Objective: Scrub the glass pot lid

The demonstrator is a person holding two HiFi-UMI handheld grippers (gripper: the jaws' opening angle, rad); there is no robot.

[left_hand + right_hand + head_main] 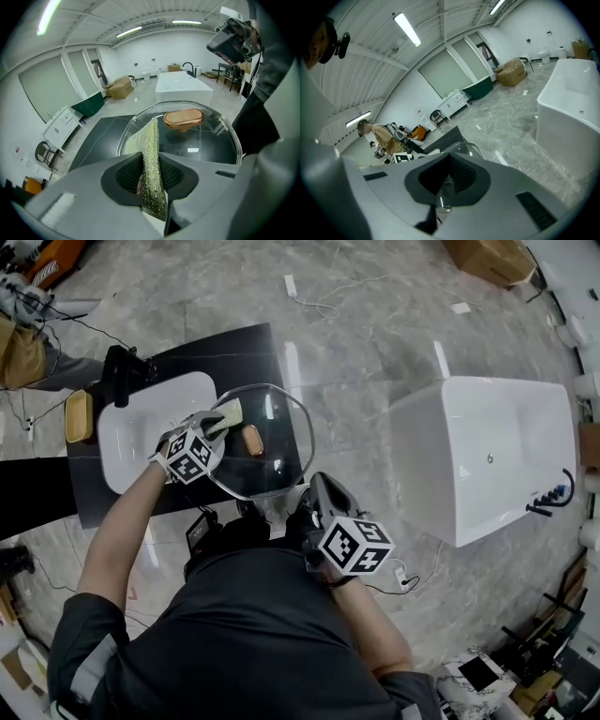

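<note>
The left gripper (pixel 214 430) (pixel 151 177) was clamped on a yellow-green glittery scrubbing sponge (pixel 228 414) (pixel 151 150), whose far end lay against the left part of the round clear glass pot lid (pixel 277 470) (pixel 206 143), just beside its copper oval handle (pixel 251 440) (pixel 183 118). The lid hung tilted over the right edge of the black countertop (pixel 239 348) with its white sink basin (pixel 141 423). The right gripper (pixel 311 498) (pixel 442 185) had its jaws closed on the lid's near rim. A white rectangular bathtub (pixel 487 456) stood well apart at the right.
</note>
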